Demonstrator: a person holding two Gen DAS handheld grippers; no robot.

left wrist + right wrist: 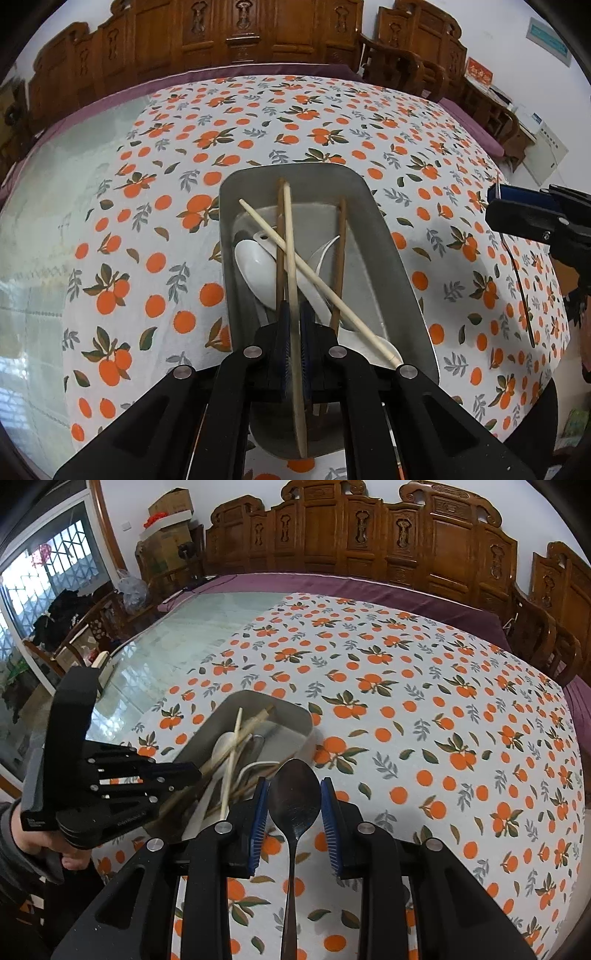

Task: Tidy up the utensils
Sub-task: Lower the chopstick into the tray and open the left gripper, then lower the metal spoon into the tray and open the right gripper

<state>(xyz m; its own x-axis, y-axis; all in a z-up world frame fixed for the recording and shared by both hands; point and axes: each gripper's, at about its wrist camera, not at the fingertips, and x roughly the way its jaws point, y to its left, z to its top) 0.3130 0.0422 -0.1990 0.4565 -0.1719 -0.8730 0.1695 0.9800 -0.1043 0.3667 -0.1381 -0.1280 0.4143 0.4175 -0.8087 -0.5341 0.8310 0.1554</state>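
Note:
A metal tray (391,258) sits on the orange-print tablecloth (147,258). In it lie white spoons (255,269), brown chopsticks (341,251) and a pale chopstick (321,284), crossed over one another. My left gripper (294,310) hangs over the tray's near end, shut on a second pale chopstick (290,236) that points away along the tray. In the right wrist view the left gripper (195,773) reaches in from the left above the tray (258,696). My right gripper (293,788) is shut on a metal spoon (293,797), bowl forward, just right of the tray. The left wrist view shows the right gripper (517,210) with the spoon (521,288) edge-on.
Bare glass tabletop (192,627) lies left of the cloth, with a purple border at the far edge. Carved wooden chairs (351,535) line the far side. A person's hand (74,860) holds the left gripper. Open cloth spreads right of the tray.

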